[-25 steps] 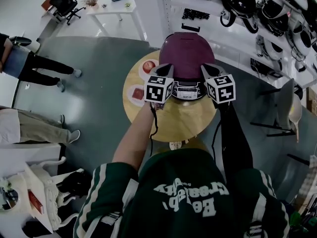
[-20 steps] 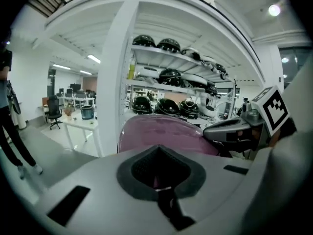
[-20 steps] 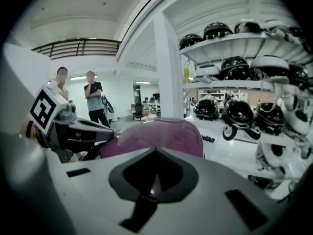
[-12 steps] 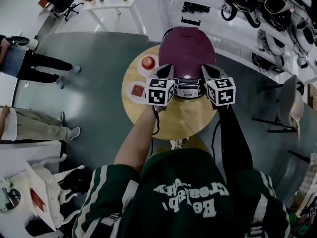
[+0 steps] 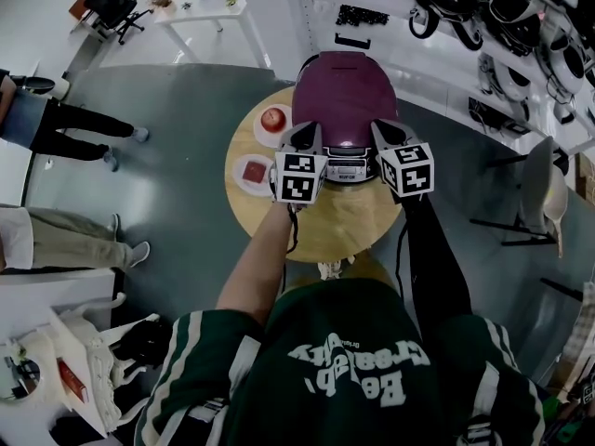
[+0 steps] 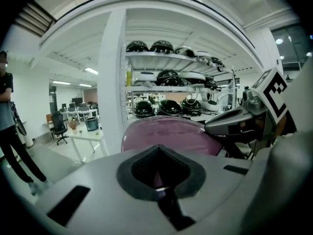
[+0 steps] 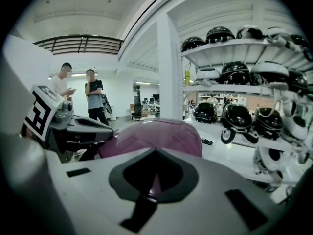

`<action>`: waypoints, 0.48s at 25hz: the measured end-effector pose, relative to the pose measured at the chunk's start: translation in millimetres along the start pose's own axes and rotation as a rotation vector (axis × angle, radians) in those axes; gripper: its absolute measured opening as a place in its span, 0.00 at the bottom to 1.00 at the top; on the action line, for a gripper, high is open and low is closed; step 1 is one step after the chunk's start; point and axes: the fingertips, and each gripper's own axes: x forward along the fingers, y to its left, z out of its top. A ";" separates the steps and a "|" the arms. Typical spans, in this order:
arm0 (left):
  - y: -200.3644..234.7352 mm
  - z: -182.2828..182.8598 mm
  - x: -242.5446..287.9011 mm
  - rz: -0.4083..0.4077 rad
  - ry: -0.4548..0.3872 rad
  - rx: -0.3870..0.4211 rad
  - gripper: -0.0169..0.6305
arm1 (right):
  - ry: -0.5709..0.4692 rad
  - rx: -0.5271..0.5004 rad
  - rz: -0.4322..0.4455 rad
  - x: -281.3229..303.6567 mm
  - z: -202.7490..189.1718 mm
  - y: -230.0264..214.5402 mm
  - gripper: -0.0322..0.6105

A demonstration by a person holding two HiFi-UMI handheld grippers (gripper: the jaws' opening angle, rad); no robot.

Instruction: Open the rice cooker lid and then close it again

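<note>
A purple rice cooker (image 5: 346, 96) stands at the far side of a round wooden table (image 5: 321, 230), its lid down and its silver control panel (image 5: 350, 169) facing me. My left gripper (image 5: 303, 139) is at the cooker's front left and my right gripper (image 5: 384, 134) at its front right, one on each side of the panel. In the left gripper view the left gripper (image 6: 159, 177) has its jaws together, with the purple lid (image 6: 166, 133) just beyond. The right gripper (image 7: 151, 180) is likewise shut, nothing held, facing the lid (image 7: 156, 136).
Two small white plates with red contents (image 5: 274, 119) (image 5: 254, 172) sit on the table left of the cooker. White shelving with dark helmets (image 5: 446, 7) runs behind and to the right. People (image 5: 65, 124) stand on the grey floor at left; a chair (image 5: 539, 193) is at right.
Both grippers have drawn back a little toward me beside the cooker's front. The cooker sits slightly higher in the head view. The lid looks unchanged.
</note>
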 end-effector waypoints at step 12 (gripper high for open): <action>4.9 61.7 -48.7 0.069 -0.198 0.071 0.02 | -0.243 0.003 -0.041 -47.6 64.4 3.1 0.06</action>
